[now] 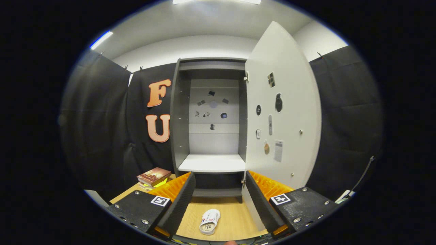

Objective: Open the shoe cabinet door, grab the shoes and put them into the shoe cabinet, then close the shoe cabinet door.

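The grey shoe cabinet (180, 112) stands straight ahead with its white door (289, 112) swung wide to the right. Its pale shelf (213, 163) is bare, and small stickers dot the back panel and the inner face of the door. A white shoe (209, 221) lies on the wooden floor (235, 217) in front of the cabinet, low between my two fingers. My gripper (220, 195) is open, with nothing between its fingers (180, 200), and it hangs well above the shoe.
A small stack of books (154, 177) lies on the floor left of the cabinet's foot. Black cloth walls close the booth on both sides. A cable (361, 180) runs down at the right past the open door.
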`<control>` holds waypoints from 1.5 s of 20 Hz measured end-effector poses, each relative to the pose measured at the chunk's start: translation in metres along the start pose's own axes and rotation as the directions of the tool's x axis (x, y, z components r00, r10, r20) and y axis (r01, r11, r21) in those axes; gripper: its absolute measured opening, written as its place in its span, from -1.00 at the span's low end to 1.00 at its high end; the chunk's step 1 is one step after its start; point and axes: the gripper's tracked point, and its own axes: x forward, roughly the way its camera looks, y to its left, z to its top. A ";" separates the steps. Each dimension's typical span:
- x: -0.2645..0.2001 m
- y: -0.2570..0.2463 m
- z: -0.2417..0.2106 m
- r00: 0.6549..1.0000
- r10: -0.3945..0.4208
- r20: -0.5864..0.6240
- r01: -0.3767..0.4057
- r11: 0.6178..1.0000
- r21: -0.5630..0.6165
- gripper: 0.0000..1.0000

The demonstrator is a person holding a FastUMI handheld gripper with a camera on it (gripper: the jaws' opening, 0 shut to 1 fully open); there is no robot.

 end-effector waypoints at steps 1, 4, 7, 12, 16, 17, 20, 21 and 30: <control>0.003 0.010 -0.008 1.000 0.009 -0.018 -0.009 1.000 0.003 0.84; 0.016 0.026 -0.027 0.998 0.025 -0.056 -0.025 1.000 0.011 0.85; 0.030 0.039 -0.041 0.996 0.035 -0.083 -0.034 0.999 0.013 0.85; 0.047 0.049 -0.091 0.981 0.042 -0.190 -0.036 0.999 0.031 0.86; 0.059 0.053 -0.149 0.955 0.043 -0.294 -0.022 0.997 0.074 0.86; 0.062 0.055 -0.164 0.945 0.047 -0.325 -0.021 0.996 0.082 0.86; 0.070 0.058 -0.212 0.910 0.051 -0.412 -0.010 0.995 0.100 0.86; 0.072 0.060 -0.226 0.897 0.056 -0.438 -0.009 0.994 0.110 0.87; 0.094 0.064 -0.351 0.777 0.054 -0.627 0.028 0.992 0.121 0.88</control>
